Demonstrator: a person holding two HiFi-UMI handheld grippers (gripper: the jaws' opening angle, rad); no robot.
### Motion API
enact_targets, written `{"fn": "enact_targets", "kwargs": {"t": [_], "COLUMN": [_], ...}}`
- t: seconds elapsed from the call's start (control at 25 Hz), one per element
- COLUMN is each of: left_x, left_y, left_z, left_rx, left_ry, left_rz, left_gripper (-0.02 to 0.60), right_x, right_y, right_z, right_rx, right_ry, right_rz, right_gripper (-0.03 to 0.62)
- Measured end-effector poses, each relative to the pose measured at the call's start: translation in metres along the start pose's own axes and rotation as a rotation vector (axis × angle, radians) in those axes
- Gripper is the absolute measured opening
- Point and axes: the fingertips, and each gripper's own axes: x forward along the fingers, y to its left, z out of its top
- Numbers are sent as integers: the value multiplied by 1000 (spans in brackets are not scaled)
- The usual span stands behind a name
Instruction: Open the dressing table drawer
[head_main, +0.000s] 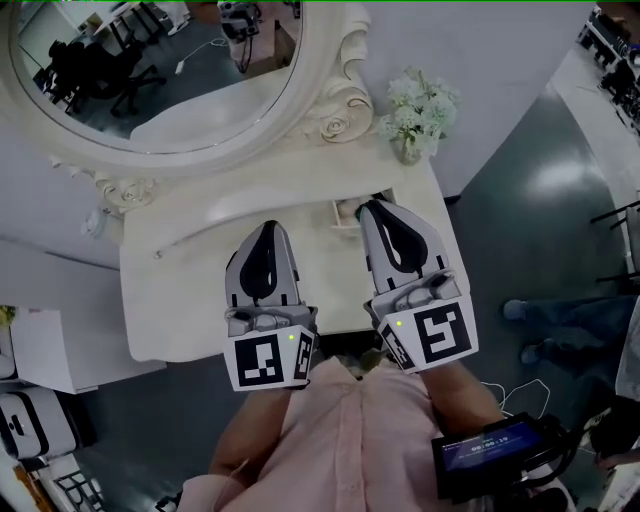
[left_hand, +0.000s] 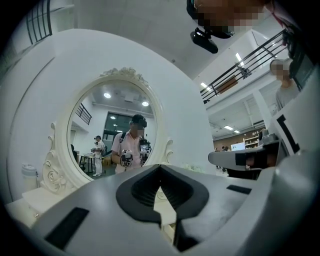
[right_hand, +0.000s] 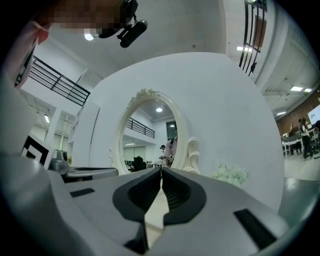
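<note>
Dressing table (head_main: 170, 300) under left gripper (head_main: 267, 227), right gripper (head_main: 373, 205); both level, side by side, jaws clenched, empty

The person wears a pale pink shirt (head_main: 350, 430). Each hand carries a light grey, wedge-shaped two-jaw device, the left tool (head_main: 266, 228) and the right tool (head_main: 376, 207), both lined with black teardrop-shaped pads. At the rear of each sits a white cube with black square markers (head_main: 265, 362) and a small green light (head_main: 292, 337). A black head-mounted camera (left_hand: 204, 40) is strapped above.
</note>
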Motion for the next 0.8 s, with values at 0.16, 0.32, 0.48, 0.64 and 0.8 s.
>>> {"fn": "enact_targets", "kwargs": {"t": [0.16,0.32,0.48,0.64,0.8], "left_x": [-1,-1,-2,-2,0], "left_y": [-2,-2,-5,-4,-2], "left_z": [-1,-1,-2,-3,-2], "left_rx": [0,10,15,18,14], "left_ry": [-9,-18,-15,-4,1], "left_rz": [-3,-4,-10,-10,-11], "left_gripper": [21,21,21,21,21], "right_x": [-2,-5,-7,-7,-4], "right_y": [1,2,2,3,3], "right_z": [3,4,8,11,12], "right_rx": [-20,-17,-21,-19,-15], "right_ry": [-10,-21,-32,-38,-34], "right_rz": [6,11,9,6,2], "right_gripper": [18,18,18,18,18]}}
